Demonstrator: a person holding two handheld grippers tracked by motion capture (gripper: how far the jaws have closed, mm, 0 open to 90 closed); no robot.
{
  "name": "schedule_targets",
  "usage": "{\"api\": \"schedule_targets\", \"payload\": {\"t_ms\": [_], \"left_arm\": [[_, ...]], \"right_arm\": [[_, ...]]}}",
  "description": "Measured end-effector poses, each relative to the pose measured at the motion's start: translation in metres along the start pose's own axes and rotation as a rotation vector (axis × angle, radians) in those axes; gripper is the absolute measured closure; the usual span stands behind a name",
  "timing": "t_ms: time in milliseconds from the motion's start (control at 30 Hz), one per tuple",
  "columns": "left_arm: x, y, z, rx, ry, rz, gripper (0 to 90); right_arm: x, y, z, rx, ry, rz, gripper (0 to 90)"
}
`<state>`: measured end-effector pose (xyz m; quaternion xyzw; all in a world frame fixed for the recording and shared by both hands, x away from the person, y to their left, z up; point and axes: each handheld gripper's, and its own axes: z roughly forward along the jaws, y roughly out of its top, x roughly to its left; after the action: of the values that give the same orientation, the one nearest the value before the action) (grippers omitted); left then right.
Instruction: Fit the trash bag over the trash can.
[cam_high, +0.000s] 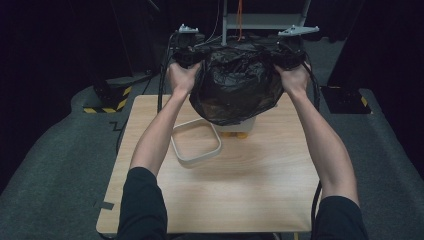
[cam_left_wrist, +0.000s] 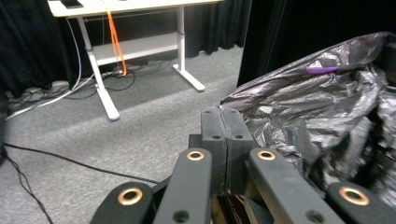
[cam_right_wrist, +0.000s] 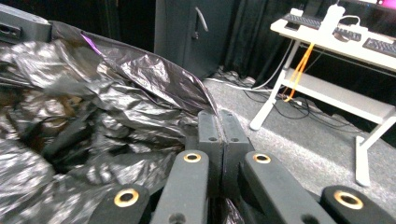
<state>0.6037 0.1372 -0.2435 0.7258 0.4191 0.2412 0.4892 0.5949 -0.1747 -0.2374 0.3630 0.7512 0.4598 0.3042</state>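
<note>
Gripping the rim of a black bin bag (cam_high: 235, 85), the left gripper (cam_high: 186, 54) has its jaws pressed tight together, with a thin edge of the plastic pinched between the pads, as the left gripper view shows (cam_left_wrist: 223, 135). The bag hangs in the air above the far half of the wooden table (cam_high: 250, 185), stretched between both hands, its crumpled body sagging in the middle. Under its lower edge sits a white box (cam_high: 247, 124) on orange feet, mostly hidden by the bag. Just to the near left of that box lies an empty white tray (cam_high: 196, 142) with rounded corners, apart from the bag. The right gripper (cam_high: 291, 52) is likewise clamped on the opposite rim of the bag, and in the right gripper view the plastic edge runs into the seam between its closed pads (cam_right_wrist: 219, 135). Beyond the table stands a white desk frame (cam_high: 265, 20) on grey carpet.
</note>
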Motion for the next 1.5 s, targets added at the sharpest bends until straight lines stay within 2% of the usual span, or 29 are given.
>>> {"api": "schedule_targets", "payload": {"t_ms": [167,267,367,500,633,833,867,933,1067,1200,1300,1500], "left_arm": [[0.004,0.0,0.011,0.013,0.016,-0.005,89.3],[0.007,0.0,0.014,0.015,0.025,0.001,89.3],[0.009,0.002,0.021,0.023,0.032,0.001,89.3],[0.01,0.001,0.031,0.04,0.038,-0.002,89.4],[0.012,0.0,0.038,0.044,0.032,-0.023,89.4],[0.016,-0.003,0.049,0.077,0.025,-0.039,89.4],[0.018,-0.006,0.053,0.095,0.022,-0.048,89.4],[0.02,-0.008,0.055,0.106,0.015,-0.063,89.4],[0.023,-0.013,0.059,0.136,0.005,-0.068,89.4],[0.024,-0.019,0.059,0.139,-0.007,-0.083,89.2],[0.025,-0.022,0.052,0.091,0.0,-0.106,84.0],[0.027,-0.021,0.024,-0.003,0.036,-0.117,62.5]], "right_arm": [[-0.004,0.002,0.012,0.013,-0.014,0.008,90.0],[-0.008,0.002,0.018,0.018,-0.002,0.032,90.0],[-0.01,0.003,0.023,0.027,-0.009,0.017,89.9],[-0.015,0.003,0.028,0.03,-0.016,0.026,89.9],[-0.02,0.001,0.034,0.047,-0.015,0.034,89.9],[-0.024,-0.003,0.041,0.071,-0.01,0.057,89.9],[-0.026,-0.006,0.045,0.088,0.001,0.072,89.8],[-0.027,-0.007,0.048,0.101,0.007,0.072,89.8],[-0.028,-0.013,0.054,0.136,0.031,0.086,89.8],[-0.028,-0.022,0.057,0.158,0.053,0.105,89.7],[-0.027,-0.025,0.056,0.157,0.064,0.114,88.0],[-0.028,-0.017,0.027,0.044,0.019,0.121,70.4]]}}
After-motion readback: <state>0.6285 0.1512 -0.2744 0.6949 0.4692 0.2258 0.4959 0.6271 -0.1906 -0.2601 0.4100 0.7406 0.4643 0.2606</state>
